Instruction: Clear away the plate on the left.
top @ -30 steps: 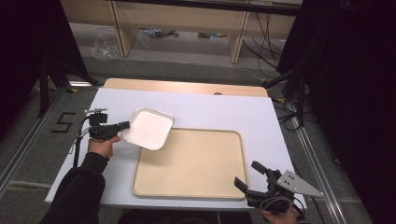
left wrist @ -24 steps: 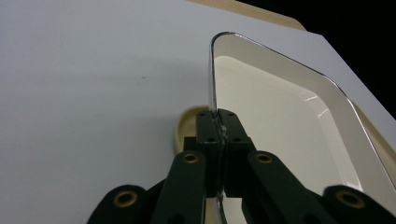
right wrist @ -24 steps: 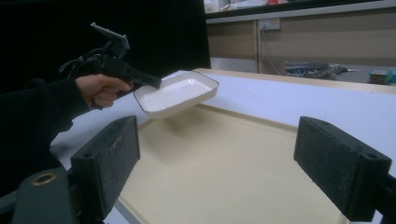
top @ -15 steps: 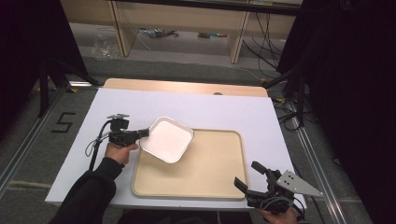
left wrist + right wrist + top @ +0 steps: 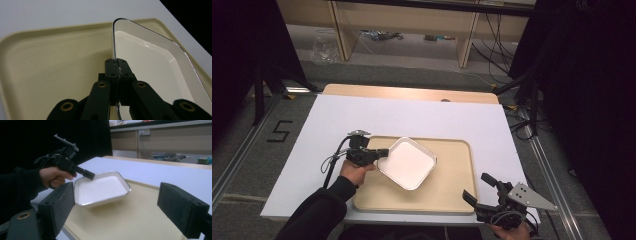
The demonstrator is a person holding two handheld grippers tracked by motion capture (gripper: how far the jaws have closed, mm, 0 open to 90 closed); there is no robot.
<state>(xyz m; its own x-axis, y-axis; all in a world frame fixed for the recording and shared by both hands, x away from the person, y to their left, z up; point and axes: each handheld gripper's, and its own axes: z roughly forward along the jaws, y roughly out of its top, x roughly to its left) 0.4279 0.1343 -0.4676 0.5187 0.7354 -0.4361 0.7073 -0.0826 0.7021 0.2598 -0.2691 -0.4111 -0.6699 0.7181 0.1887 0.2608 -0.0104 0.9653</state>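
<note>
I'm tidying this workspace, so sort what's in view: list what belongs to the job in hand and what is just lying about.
In the job:
- white dish, gripped at its rim
- left tongs, shut on that rim
- beige tray under the dish

Lying about:
- right tongs, open at the tray's near corner
- clear plastic bag on the floor
- cables on the floor behind the table

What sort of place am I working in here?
Probably a lab or recording workspace, not a kitchen: black curtains hang around the white rectangular table, loose cables trail on the floor beyond it, and a taped number 5 marks the floor.
</note>
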